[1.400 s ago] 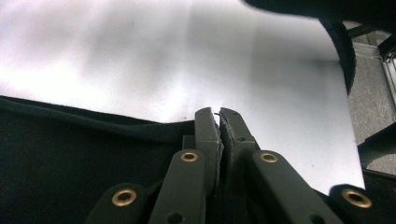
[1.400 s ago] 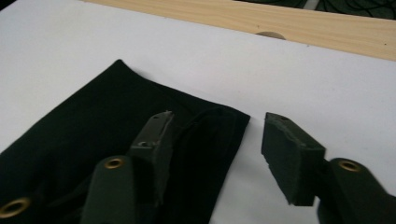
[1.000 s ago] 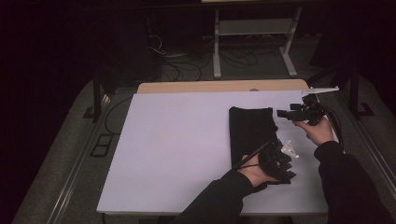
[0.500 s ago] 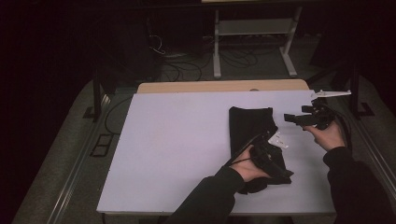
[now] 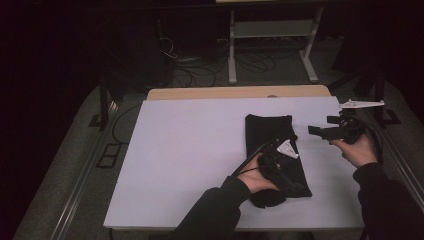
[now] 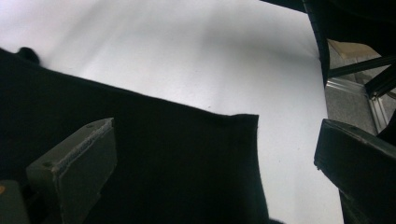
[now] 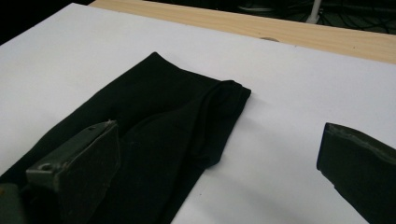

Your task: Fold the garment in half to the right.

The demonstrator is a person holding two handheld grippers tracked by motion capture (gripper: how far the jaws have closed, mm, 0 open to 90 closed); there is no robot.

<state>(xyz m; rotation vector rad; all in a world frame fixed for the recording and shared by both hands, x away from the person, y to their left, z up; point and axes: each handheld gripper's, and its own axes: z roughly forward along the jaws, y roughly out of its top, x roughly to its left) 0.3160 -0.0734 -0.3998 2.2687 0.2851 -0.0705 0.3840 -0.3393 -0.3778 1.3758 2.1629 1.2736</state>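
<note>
Cloth [image 5: 272, 145], black and folded, looks soft, light and floppy; best pinched at a corner or edge. Both tools, left [image 5: 280, 160] and right [image 5: 325, 131], have just been opening and stand apart, nothing between their jaws.

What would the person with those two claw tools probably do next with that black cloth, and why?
Probably reach back down for another fold. The black cloth lies flat as a long folded strip on the white table. Both the left gripper and the right gripper have just been opening, with nothing between their jaws. The left hangs over the cloth; the right sits beside it.
</note>
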